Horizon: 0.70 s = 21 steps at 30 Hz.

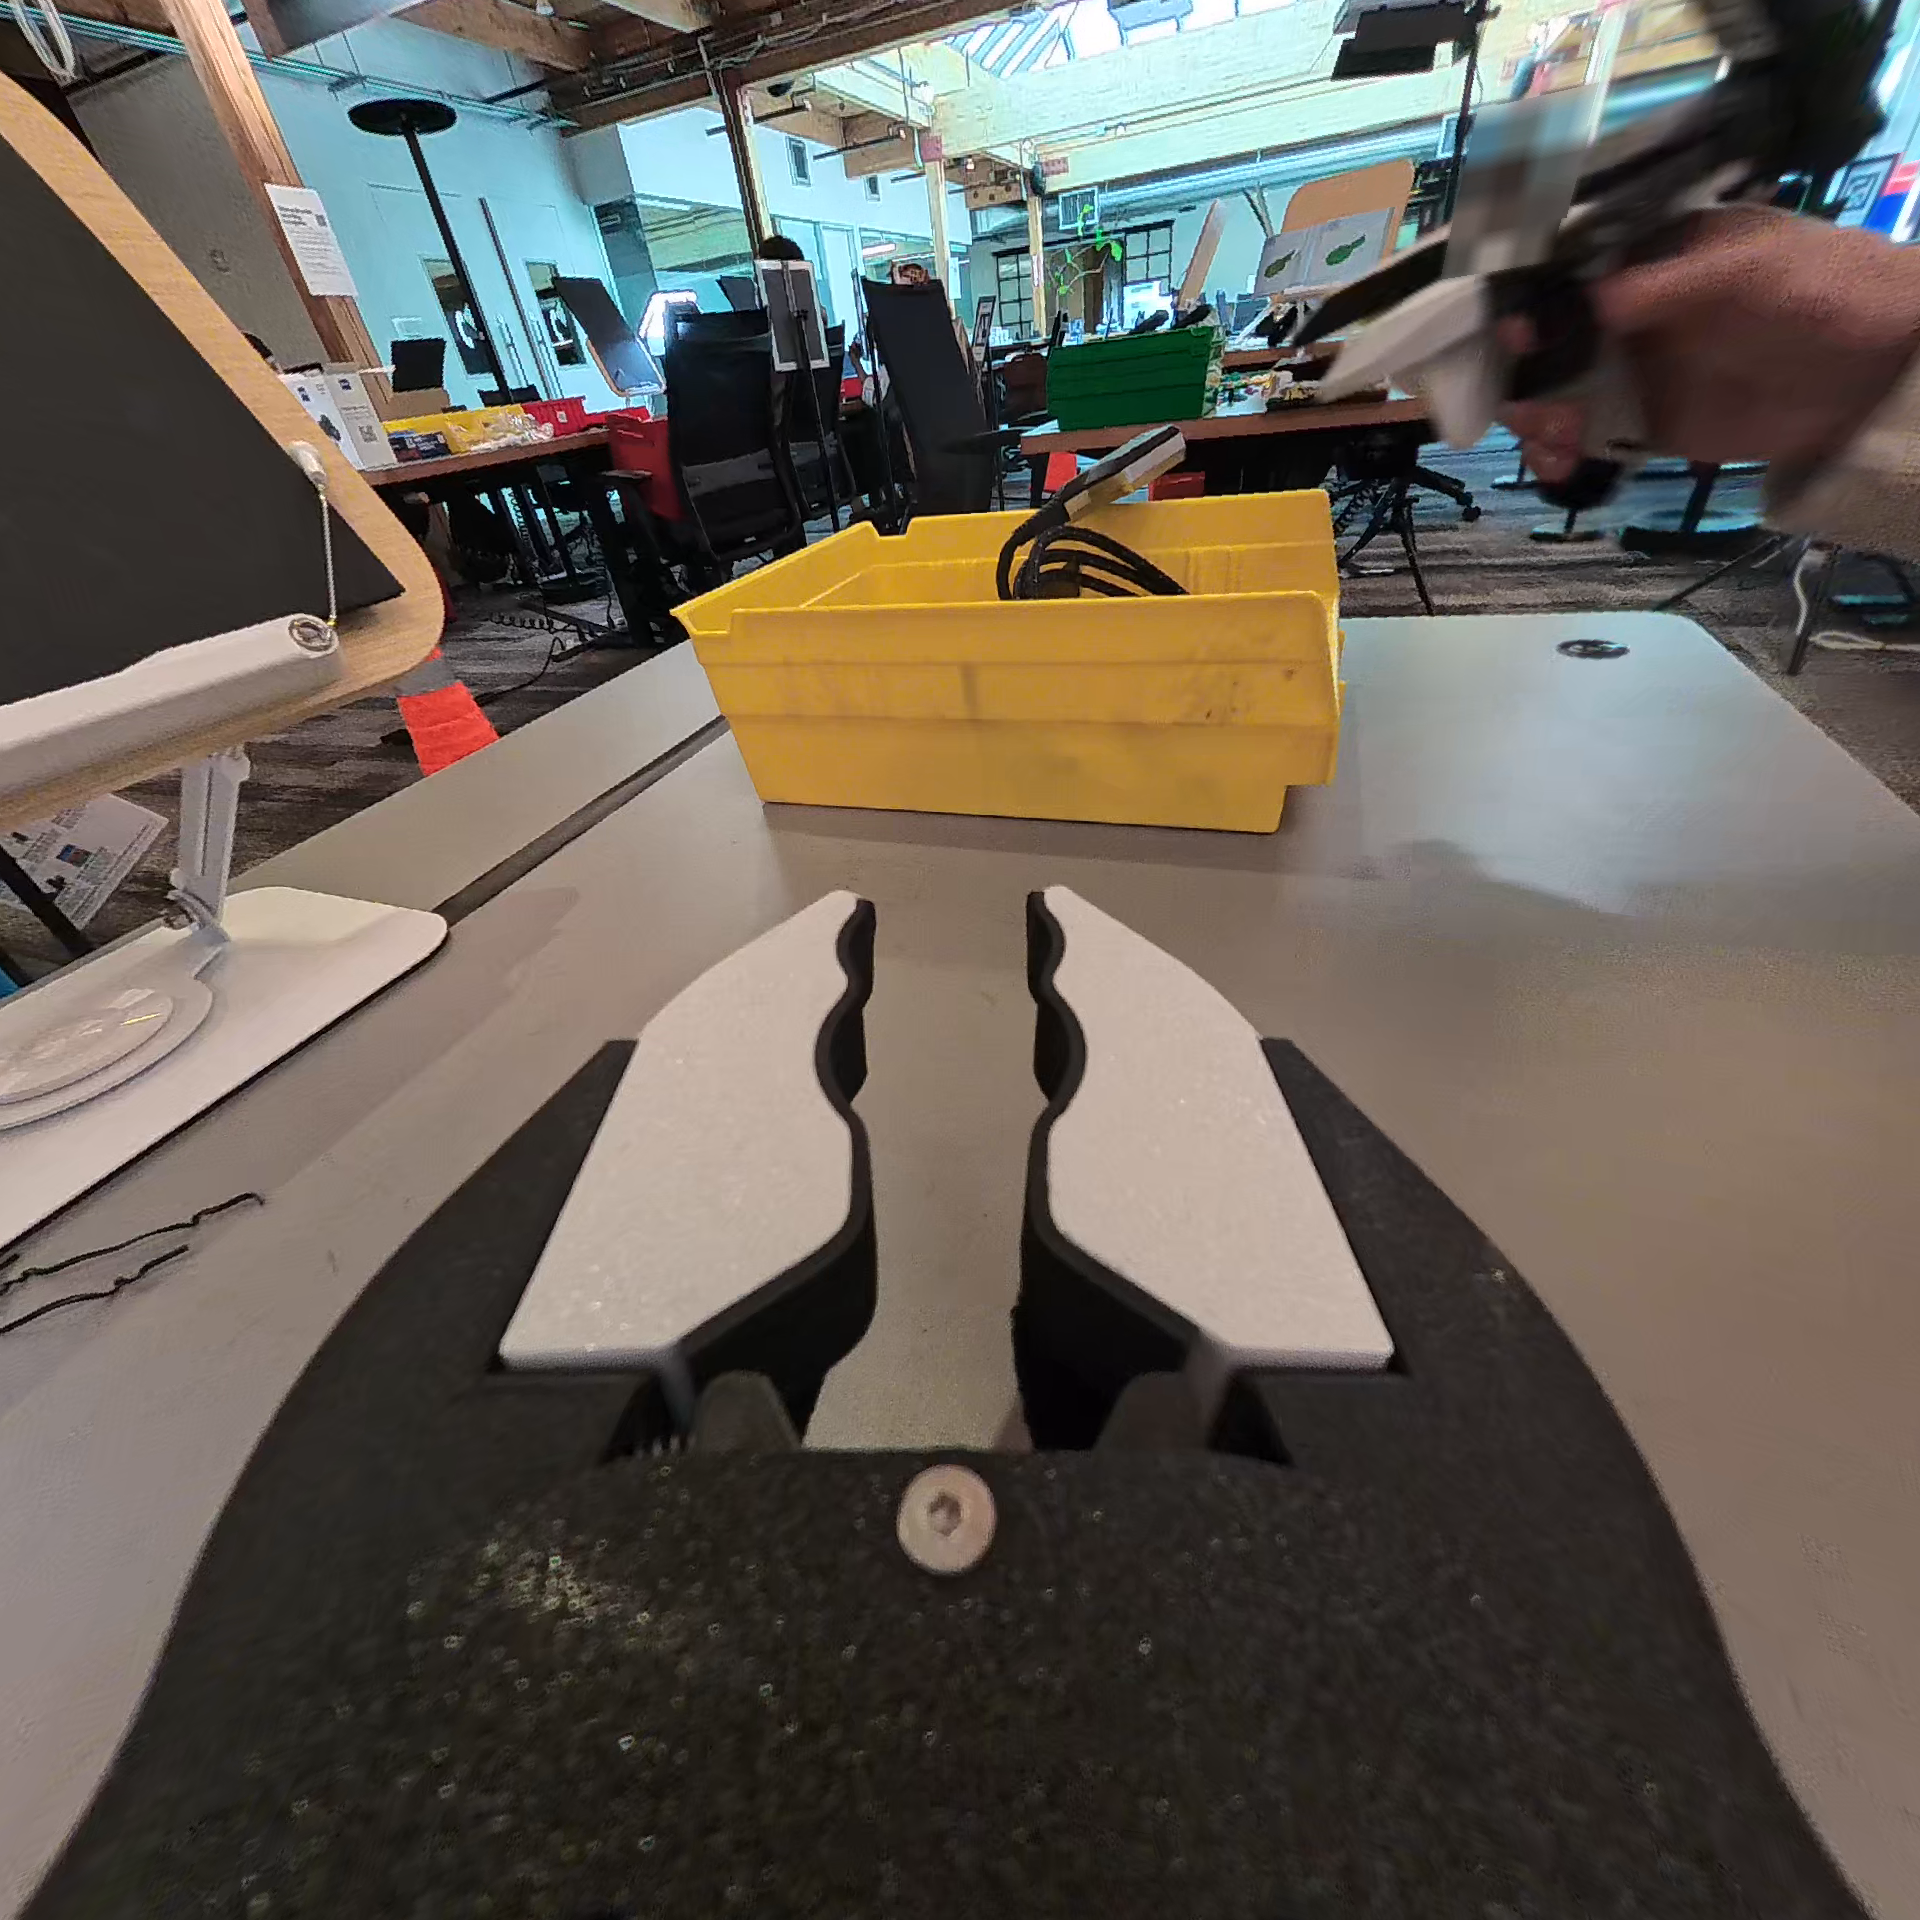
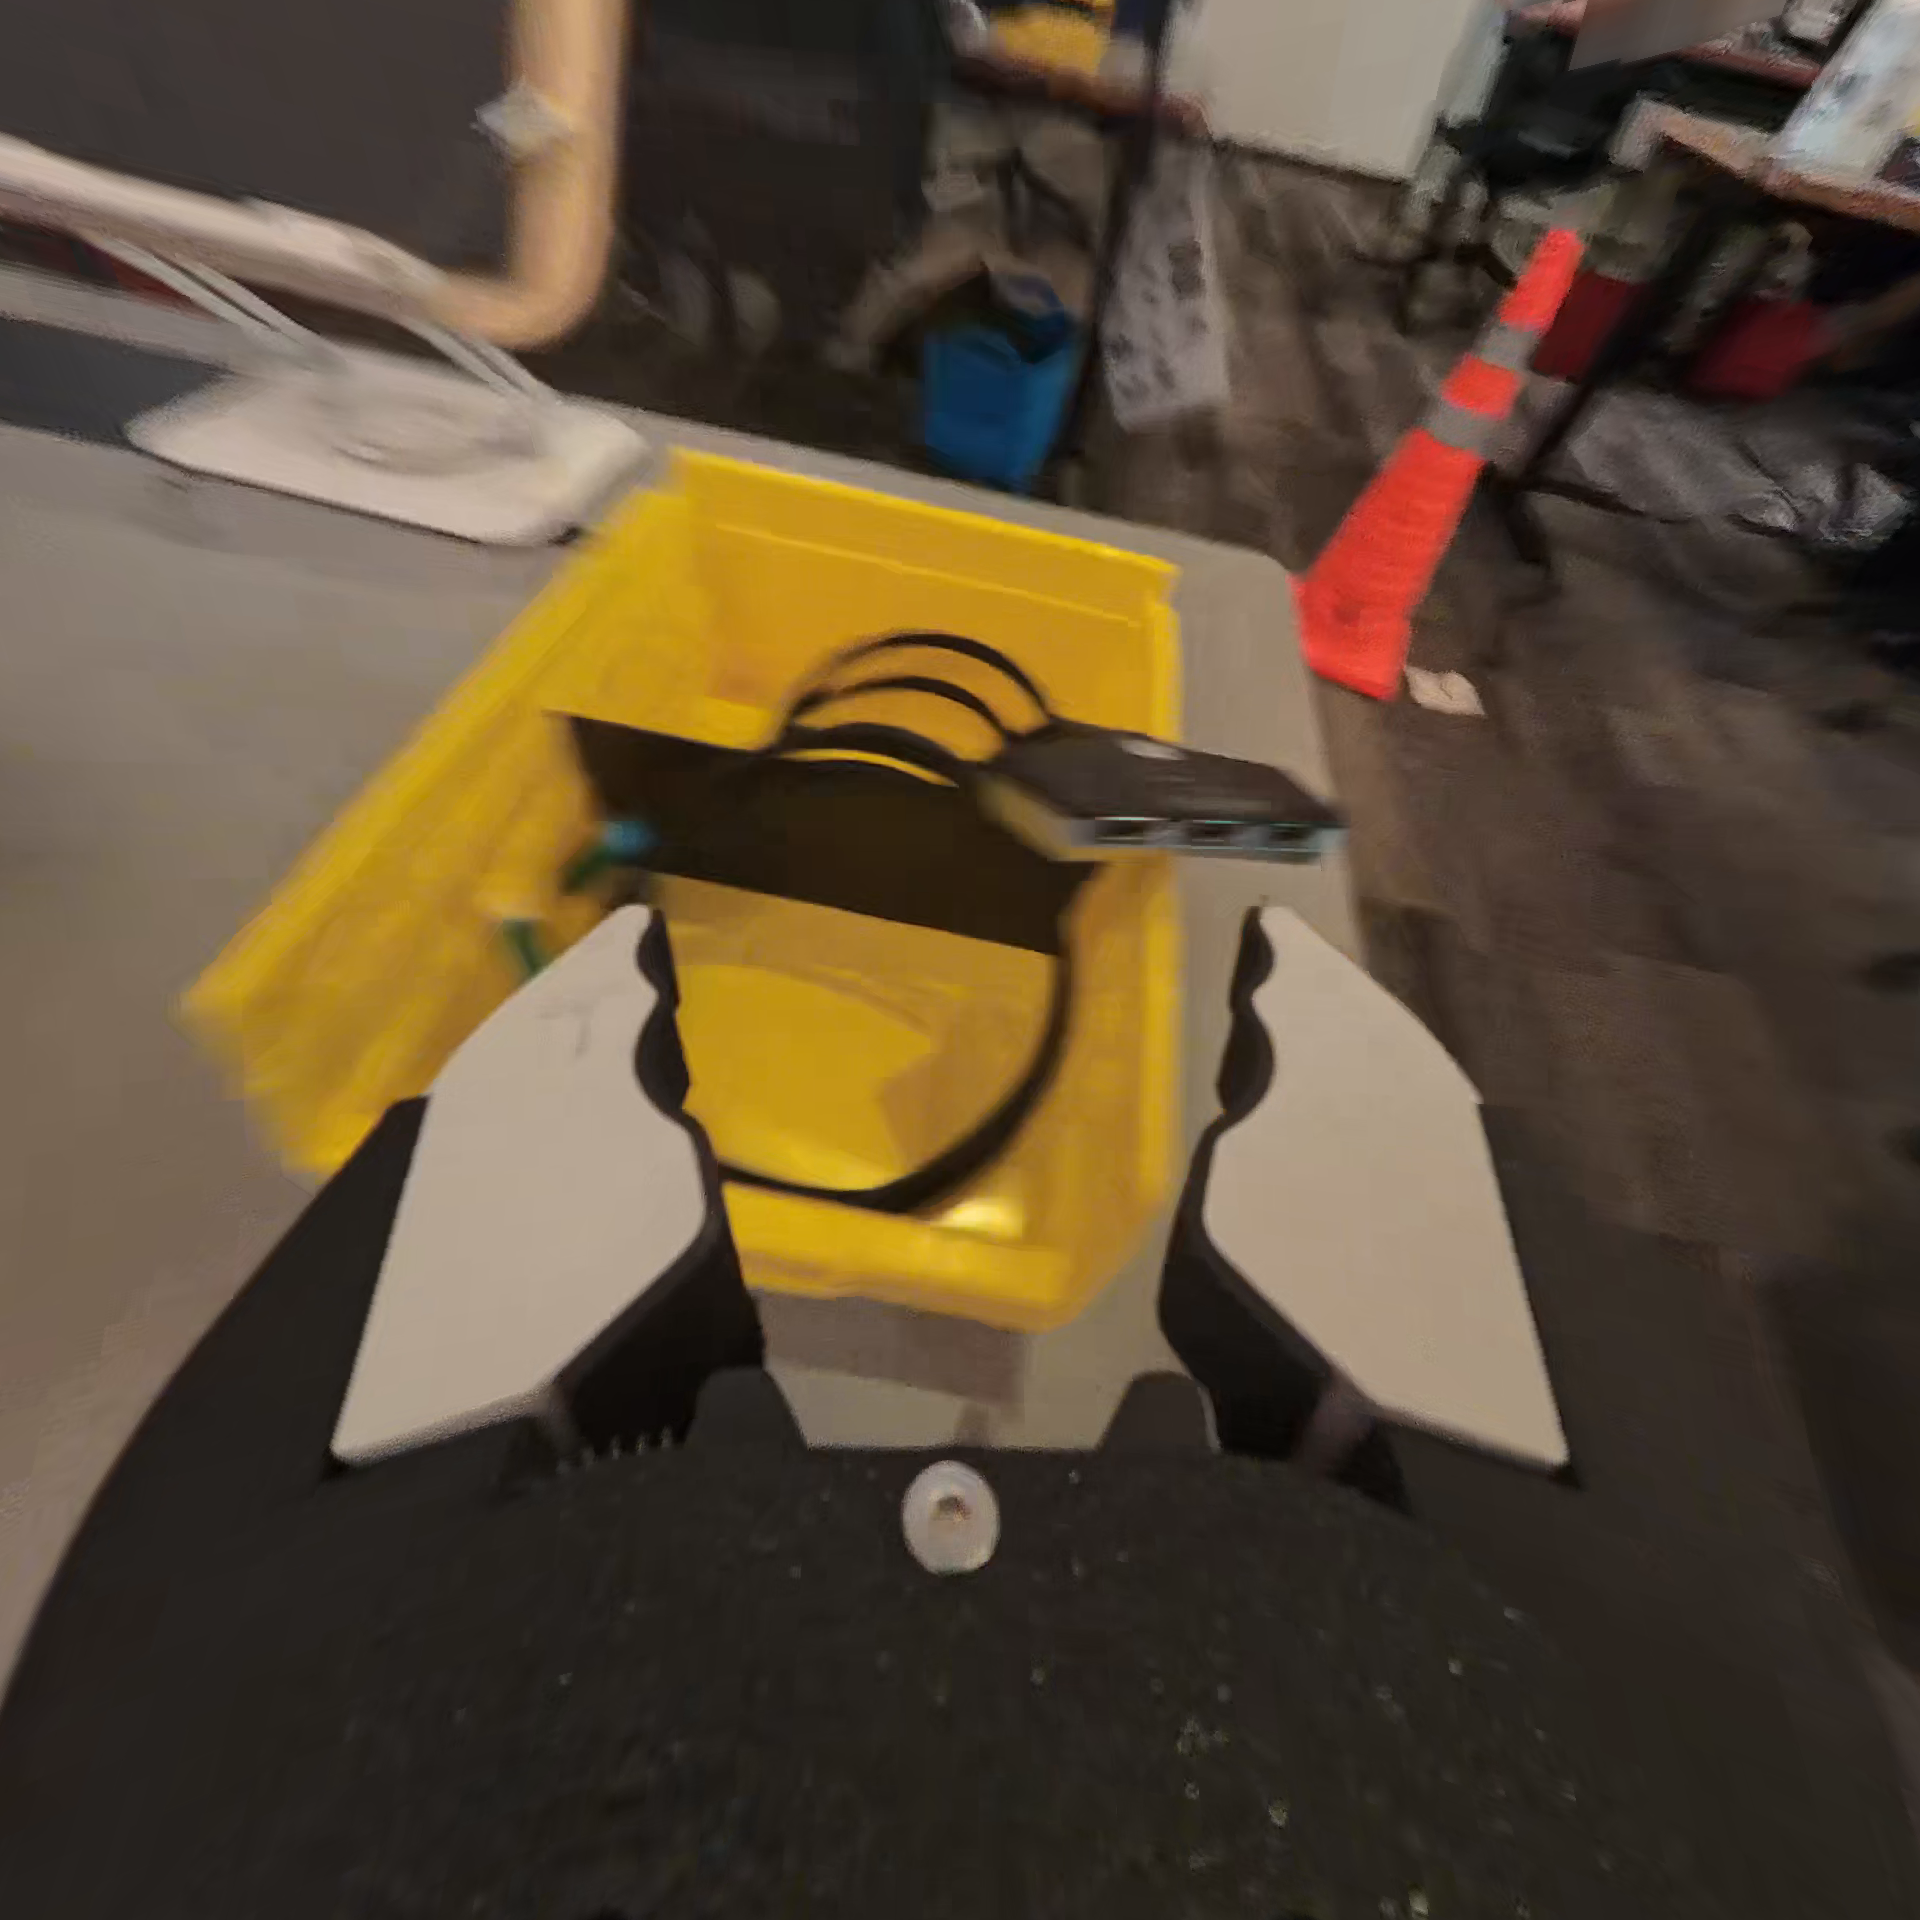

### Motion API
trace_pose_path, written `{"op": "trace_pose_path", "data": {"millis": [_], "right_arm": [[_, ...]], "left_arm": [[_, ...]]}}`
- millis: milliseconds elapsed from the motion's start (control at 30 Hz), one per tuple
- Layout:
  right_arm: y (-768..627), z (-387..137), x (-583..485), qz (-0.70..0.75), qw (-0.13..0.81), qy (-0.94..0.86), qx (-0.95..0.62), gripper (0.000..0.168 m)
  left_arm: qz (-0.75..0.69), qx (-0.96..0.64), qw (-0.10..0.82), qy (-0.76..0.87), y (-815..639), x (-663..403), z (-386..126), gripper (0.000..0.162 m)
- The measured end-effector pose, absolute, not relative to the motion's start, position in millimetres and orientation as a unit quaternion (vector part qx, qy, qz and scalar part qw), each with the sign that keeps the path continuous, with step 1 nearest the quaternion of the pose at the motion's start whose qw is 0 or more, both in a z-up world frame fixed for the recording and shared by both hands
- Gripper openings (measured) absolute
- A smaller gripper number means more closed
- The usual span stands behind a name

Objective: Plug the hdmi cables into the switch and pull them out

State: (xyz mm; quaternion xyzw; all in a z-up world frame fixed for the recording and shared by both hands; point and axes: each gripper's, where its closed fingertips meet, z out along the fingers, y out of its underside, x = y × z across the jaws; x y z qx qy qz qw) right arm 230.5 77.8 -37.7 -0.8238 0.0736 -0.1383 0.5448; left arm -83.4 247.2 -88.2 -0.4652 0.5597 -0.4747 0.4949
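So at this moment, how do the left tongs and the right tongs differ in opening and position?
The left tongs are only narrowly parted; the right tongs are spread wide. The left tongs sit low over the grey table, short of the yellow bin; the right tongs are raised above the bin, looking down at the switch and black cables. Both are empty.

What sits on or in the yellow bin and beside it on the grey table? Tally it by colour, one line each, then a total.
Yellow: 1, the bin.
Black: 2, the switch propped on the bin's rim and the cable bundle inside; single cables cannot be told apart.
White: 1, the stand base beside the bin.
Total: 4.
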Motion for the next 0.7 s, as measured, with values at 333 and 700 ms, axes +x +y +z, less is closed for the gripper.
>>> {"op": "trace_pose_path", "data": {"millis": [333,700], "right_arm": [[143,-87,312,0.014,0.393,0.109,-0.913,0.109],[216,-87,317,-0.114,0.217,-0.003,-0.969,0.112]], "left_arm": [[-0.484,-0.466,0.492,0.553,248,-85,-86,0.027],[-0.481,-0.463,0.491,0.559,246,-84,-87,0.026]]}}
